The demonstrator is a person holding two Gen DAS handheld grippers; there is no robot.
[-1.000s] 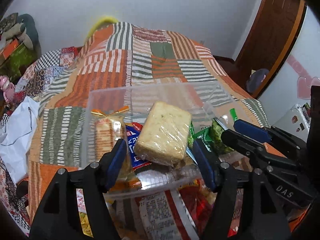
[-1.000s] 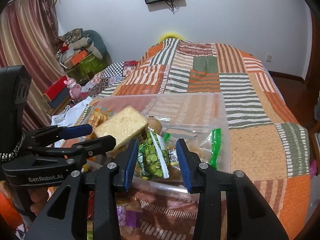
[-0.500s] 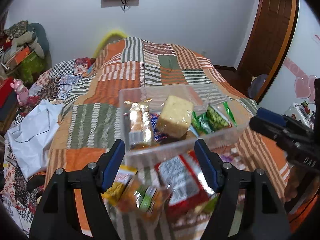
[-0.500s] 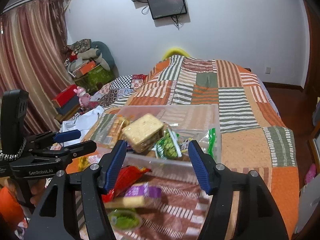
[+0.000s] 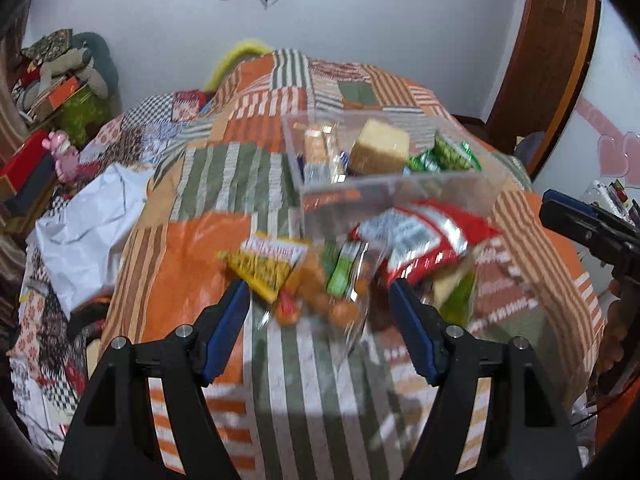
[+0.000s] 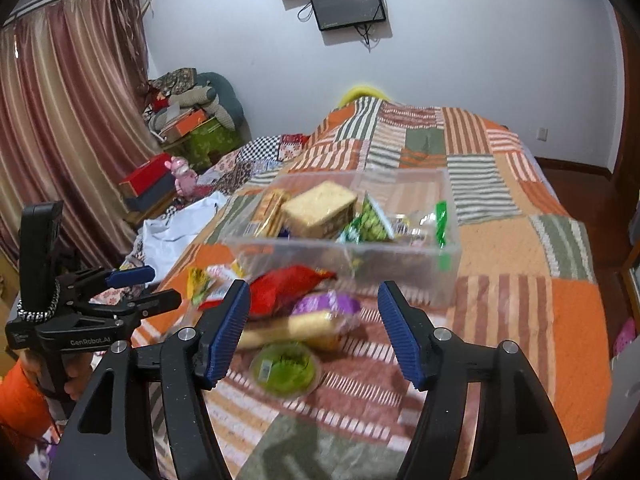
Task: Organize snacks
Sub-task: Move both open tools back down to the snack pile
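Clear rectangular plastic container (image 6: 344, 246) resting on the orange, green and white striped patchwork bedspread (image 6: 532, 248), holding a pale wrapped sponge cake block (image 6: 320, 208) and green snack packets (image 6: 370, 224). Just in front of it, loose: red foil snack bag (image 5: 420, 240), yellow packet (image 5: 268, 264), print blurred, unreadable. Left gripper (image 5: 320, 308) open, empty; "GenRobot.AI" printed on its body. Right gripper (image 6: 314, 312) open, empty.

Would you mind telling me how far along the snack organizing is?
Done: wrapped cake and green packets sit in the clear bin. In hand: nothing; both hand-held grippers are open. Left: red bag, purple pack, green cup on the quilt.
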